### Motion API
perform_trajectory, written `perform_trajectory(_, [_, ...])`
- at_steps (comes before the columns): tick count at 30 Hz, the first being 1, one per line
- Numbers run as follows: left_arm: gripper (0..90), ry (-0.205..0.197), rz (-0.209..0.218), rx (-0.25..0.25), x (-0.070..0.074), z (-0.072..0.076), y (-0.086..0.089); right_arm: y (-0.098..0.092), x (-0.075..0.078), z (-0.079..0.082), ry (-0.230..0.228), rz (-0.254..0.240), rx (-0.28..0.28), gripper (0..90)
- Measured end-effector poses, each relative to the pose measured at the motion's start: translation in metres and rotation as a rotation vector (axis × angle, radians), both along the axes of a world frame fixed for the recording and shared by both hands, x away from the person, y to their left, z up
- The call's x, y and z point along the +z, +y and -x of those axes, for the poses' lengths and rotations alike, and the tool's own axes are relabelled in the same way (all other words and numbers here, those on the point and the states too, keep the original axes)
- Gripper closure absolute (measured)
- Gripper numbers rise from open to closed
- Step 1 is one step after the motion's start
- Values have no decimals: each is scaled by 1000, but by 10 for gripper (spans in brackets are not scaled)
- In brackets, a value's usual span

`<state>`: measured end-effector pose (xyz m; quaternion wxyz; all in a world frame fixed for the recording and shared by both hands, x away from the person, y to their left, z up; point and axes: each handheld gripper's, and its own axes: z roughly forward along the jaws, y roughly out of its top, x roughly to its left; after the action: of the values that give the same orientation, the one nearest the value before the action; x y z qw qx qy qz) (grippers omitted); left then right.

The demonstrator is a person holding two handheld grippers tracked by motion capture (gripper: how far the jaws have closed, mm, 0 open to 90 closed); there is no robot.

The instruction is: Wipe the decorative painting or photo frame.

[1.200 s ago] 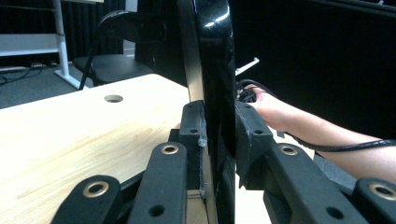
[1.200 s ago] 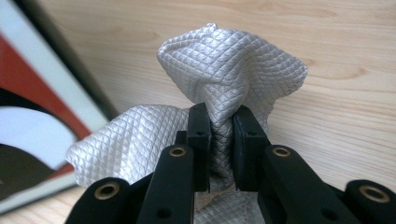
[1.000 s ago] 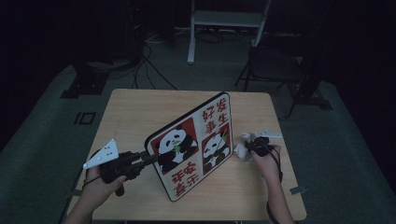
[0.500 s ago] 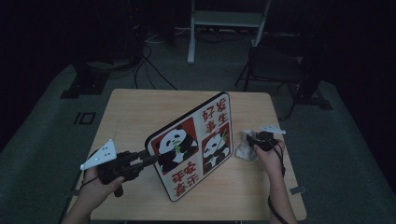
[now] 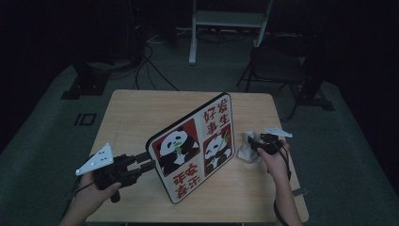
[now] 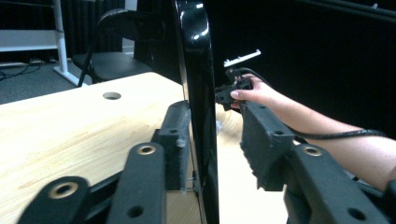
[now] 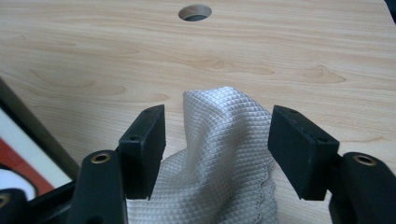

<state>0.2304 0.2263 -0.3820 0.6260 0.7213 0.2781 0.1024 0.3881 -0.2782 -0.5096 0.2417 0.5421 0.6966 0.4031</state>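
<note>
**Both claws loosen around panda board and cloth**

The panda board (image 5: 195, 148) carries four panels: two with pandas on red and white grounds, and two with red Chinese characters. The upper right panel reads 好事发生 and the lower left appears to read 平安喜乐, though the small print is hard to make out. The board stands tilted on its lower edge near the middle of the table (image 5: 141, 113), its picture face turned toward the person.

The left claw (image 5: 141, 162) comes in low from the board's left edge, held level in the left hand (image 5: 96, 193) with the grey three-cornered plate on top. In the left gripper view the board's black edge (image 6: 198, 107) runs between the jaws; one pad lies against it and the other stands clear, so the grip is released. Its jaws have just been opening, with the board between them.

The right hand (image 5: 275, 157) reaches in from the lower right, its right claw (image 5: 251, 143) pointing at the white cloth (image 5: 244, 150) that lies crumpled on the table just right of the board. In the right gripper view a peak of the waffle-weave cloth (image 7: 224, 154) rises between the jaws without either pad pressing it: released. These jaws have just been opening too.

Compared with a second ago, the right claw sits a little farther right, and the cloth rests on the table instead of bunched in the grip. The board and left hand are as they were.
</note>
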Motion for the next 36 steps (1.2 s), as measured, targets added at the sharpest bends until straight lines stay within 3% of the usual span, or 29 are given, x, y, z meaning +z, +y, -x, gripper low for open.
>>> perform_trajectory(7, [572,-6,10,55,-2,1,12,-3,6,10,-27,-9,-1,318])
perform_trajectory(16, [545,43,10,144,-20,-7,36,-8,5,23,-36,4,6,289])
perform_trajectory(27, [469,102,-83,272,-51,-26,50,-10,-5,40,-16,22,17,261])
perform_trajectory(30, [402,125,-95,307,-63,-32,54,-10,-8,46,-4,33,28,250])
perform_trajectory(33, [385,165,-76,354,-75,-39,58,-9,-11,51,-3,54,41,236])
perform_trajectory(36, [338,150,-129,398,-87,-44,62,-11,-15,56,-3,43,34,218])
